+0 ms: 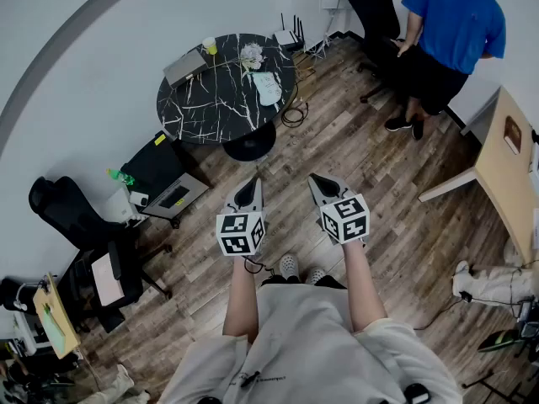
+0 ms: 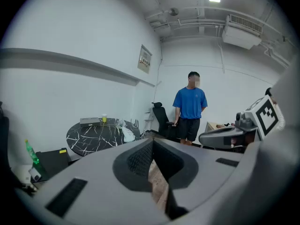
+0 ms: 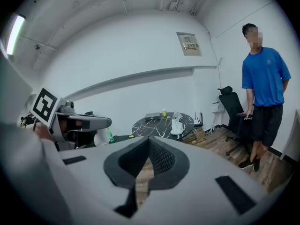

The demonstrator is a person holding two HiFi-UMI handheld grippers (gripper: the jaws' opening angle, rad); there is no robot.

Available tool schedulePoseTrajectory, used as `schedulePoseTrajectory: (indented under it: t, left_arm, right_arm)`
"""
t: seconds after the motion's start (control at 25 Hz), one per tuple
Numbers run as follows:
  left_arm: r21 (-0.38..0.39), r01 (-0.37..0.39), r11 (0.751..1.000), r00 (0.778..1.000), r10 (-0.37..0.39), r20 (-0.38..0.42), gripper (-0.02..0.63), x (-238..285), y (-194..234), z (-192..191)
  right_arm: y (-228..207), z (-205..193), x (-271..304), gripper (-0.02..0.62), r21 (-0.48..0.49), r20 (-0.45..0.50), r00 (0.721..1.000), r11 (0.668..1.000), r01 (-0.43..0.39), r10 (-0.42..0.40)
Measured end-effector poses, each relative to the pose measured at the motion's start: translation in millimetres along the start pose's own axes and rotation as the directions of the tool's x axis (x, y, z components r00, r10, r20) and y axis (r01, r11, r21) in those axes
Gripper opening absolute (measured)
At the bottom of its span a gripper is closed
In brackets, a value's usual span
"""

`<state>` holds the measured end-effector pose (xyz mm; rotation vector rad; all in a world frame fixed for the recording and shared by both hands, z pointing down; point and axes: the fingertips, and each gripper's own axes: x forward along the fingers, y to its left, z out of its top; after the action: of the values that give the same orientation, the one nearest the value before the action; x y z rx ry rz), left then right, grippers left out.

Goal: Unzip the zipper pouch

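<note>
A pale, flat pouch (image 1: pixel 268 88) lies on the round black marble table (image 1: pixel 210 108), near its right edge, far ahead of me. The pouch (image 2: pixel 127 132) appears small in the left gripper view, and the pouch (image 3: pixel 177 125) is just as small in the right gripper view. Both grippers hang in mid-air over the wooden floor, well short of the table. My left gripper (image 1: pixel 253 183) is shut with nothing in it, its tip (image 2: pixel 152 143) aimed toward the table. My right gripper (image 1: pixel 319 180) is shut and empty too, and it (image 3: pixel 149 143) points the same way.
A grey laptop (image 1: pixel 185 66), a yellow cup (image 1: pixel 209 46) and a white crumpled thing (image 1: pixel 251 55) share the table. A person in a blue shirt (image 1: pixel 455 23) stands at the back right by a black office chair (image 1: pixel 375 7). A wooden table (image 1: pixel 505 167) is right, a black box (image 1: pixel 164 179) left.
</note>
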<state>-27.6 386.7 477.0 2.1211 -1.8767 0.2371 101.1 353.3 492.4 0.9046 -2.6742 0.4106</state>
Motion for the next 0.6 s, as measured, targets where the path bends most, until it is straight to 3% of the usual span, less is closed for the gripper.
schedulePoseTrajectory:
  t: [0.6]
  left_arm:
    - [0.000, 0.014, 1.000, 1.000, -0.014, -0.009, 0.023, 0, 13, -11]
  right_arm:
    - [3, -7, 7, 0.006, 0.025, 0.003, 0.999, 0.999, 0.040, -0.040]
